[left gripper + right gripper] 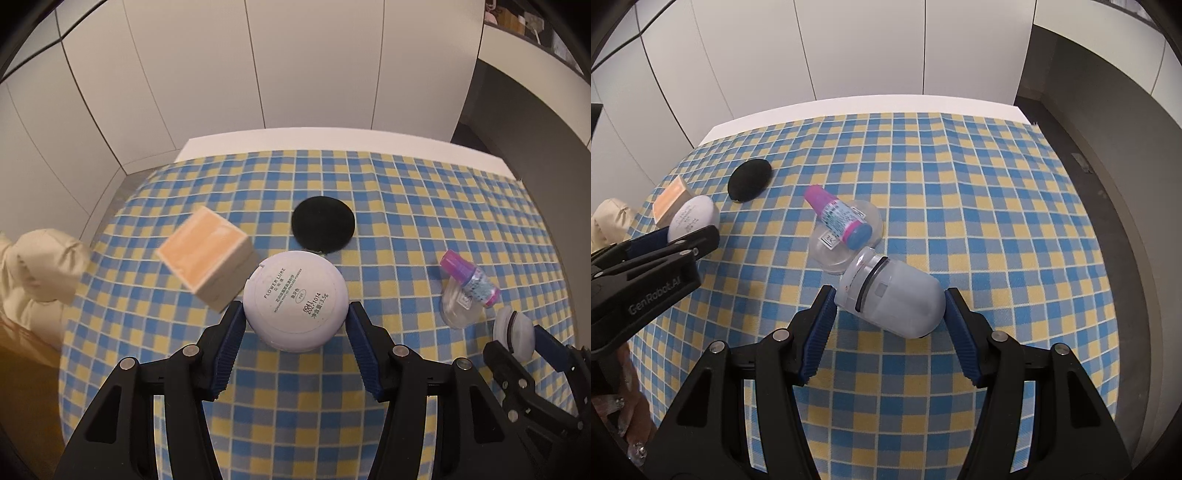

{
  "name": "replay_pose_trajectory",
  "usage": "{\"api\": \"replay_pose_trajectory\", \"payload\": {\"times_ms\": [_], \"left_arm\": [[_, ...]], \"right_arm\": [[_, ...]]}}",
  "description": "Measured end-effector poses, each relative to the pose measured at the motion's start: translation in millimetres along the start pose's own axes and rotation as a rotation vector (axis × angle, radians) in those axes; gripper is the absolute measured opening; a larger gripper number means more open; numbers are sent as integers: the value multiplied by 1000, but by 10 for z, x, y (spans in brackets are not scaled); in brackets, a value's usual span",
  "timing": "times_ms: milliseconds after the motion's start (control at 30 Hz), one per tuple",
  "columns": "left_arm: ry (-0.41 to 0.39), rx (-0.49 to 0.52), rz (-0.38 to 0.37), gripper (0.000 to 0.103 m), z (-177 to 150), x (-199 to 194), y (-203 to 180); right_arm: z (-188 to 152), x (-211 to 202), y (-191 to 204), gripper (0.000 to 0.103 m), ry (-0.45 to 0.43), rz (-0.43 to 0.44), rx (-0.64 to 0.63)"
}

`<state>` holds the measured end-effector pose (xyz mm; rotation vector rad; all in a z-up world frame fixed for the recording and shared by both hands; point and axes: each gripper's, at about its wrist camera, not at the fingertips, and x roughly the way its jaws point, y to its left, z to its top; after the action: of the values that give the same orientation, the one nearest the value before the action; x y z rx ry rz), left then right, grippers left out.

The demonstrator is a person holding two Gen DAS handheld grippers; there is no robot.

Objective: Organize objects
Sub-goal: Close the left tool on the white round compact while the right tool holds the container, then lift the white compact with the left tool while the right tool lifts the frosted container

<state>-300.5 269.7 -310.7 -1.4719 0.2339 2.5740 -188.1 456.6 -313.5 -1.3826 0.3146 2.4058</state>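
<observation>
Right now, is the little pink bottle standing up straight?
No, the little pink bottle is lying tipped over, resting on a clear round lid on the checkered tablecloth.

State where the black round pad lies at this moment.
The black round pad lies flat on the checked cloth, just beyond the white compact in the left claw, right of the peach box.
</observation>
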Motion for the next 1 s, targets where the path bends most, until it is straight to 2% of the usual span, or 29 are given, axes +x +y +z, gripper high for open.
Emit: {"api": "replay_pose_trajectory", "payload": {"times_ms": [467, 1000], "left_arm": [[-61, 13, -28, 56, 262, -860, -6], [-171, 3, 0, 56, 852, -2277, 22]], "right_arm": [[454, -938, -33, 62, -57, 26, 11], [1162, -2510, -5, 62, -230, -20, -55]]}}
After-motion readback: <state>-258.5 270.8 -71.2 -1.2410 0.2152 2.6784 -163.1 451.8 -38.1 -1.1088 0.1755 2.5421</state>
